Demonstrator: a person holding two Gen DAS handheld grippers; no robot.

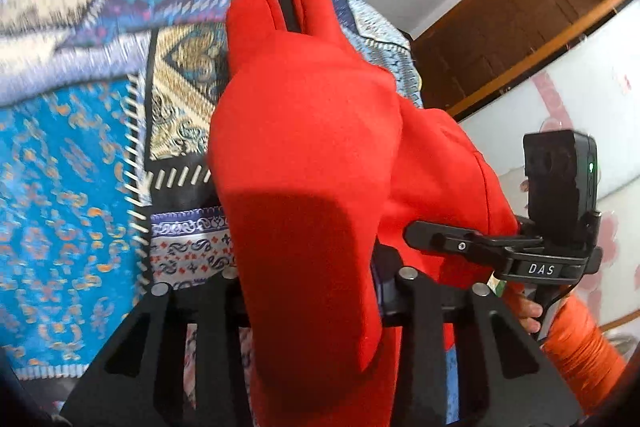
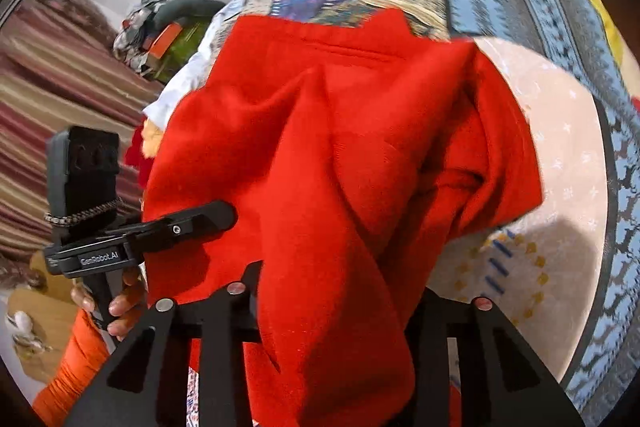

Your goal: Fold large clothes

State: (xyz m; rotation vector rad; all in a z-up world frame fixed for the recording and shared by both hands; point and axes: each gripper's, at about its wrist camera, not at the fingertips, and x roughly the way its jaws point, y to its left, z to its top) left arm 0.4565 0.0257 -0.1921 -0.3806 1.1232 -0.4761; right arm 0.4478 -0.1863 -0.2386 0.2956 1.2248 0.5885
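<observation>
Both grippers are clamped on the red garment [image 1: 304,155]: the left gripper [image 1: 316,307] has a thick bunch of it between its jaws, and the right gripper [image 2: 332,311] grips another edge. The cloth hangs over the patterned bedspread [image 1: 72,163]. I'd keep both grips tight and level, then pull the edges apart so it lays flat before folding.

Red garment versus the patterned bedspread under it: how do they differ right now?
The red garment is one plain colour; the bedspread is a patchwork of blue and beige prints. The red garment is bunched in folds and runs between both sets of jaws; the bedspread lies spread beneath it. Both are cloth.
</observation>
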